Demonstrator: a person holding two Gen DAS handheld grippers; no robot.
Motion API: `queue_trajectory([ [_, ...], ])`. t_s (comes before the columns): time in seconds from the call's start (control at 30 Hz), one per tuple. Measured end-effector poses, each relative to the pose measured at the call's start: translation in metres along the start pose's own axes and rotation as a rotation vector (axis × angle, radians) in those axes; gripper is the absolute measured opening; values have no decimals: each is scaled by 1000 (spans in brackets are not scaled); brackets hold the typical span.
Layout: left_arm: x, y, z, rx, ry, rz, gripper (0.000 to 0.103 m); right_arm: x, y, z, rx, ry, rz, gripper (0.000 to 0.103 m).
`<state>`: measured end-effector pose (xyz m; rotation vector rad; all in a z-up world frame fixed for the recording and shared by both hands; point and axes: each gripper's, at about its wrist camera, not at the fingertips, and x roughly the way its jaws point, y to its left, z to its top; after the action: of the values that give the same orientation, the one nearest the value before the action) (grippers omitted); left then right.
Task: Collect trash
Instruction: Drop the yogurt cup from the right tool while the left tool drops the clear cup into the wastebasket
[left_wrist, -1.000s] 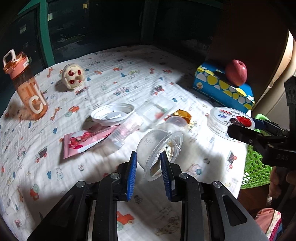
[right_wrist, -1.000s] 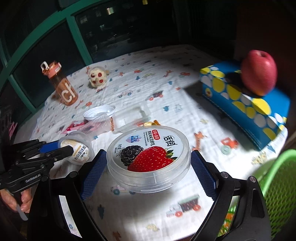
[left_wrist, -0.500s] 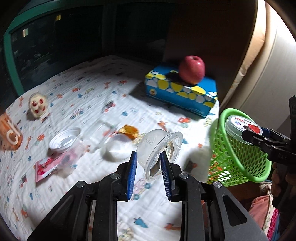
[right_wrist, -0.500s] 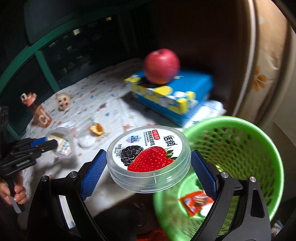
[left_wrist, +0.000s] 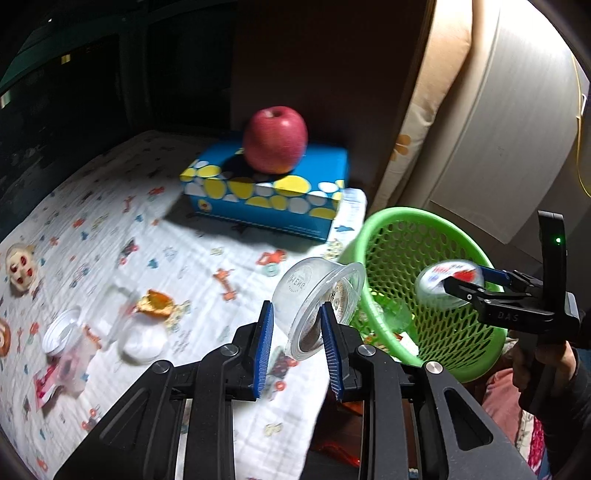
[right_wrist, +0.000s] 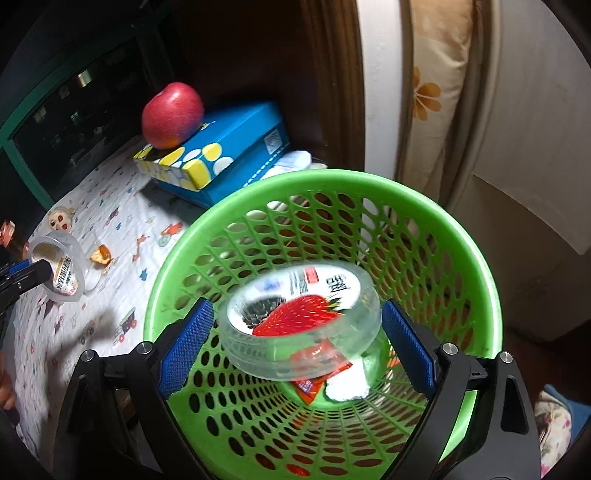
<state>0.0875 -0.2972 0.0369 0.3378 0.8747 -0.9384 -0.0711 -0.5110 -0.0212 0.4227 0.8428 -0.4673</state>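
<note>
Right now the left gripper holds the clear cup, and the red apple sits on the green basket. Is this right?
Not quite. The apple sits on the blue tissue box, not the green basket; the left wrist view shows this. The left gripper does hold the clear cup.

A red apple is seen resting on a blue tissue box (spotted yellow and white) at the far edge of a patterned tablecloth. A small doll head is placed well apart, leftward.
</note>
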Motion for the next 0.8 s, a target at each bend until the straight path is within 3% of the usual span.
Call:
queue_trajectory([
  [0.57, 64, -84, 13, 108, 111, -122, 26, -37, -35, -10, 80, -88, -15, 93],
  [0.67, 73, -94, 11, 121, 132, -140, 30, -43, -38, -12, 93, -100, -13, 93],
  [0.73, 76, -98, 10, 125, 135, -139, 40, -46, -40, -14, 104, -106, -11, 93],
  [0.8, 76, -99, 8, 125, 136, -151, 42, -49, -40, -14, 109, -110, -6, 93],
])
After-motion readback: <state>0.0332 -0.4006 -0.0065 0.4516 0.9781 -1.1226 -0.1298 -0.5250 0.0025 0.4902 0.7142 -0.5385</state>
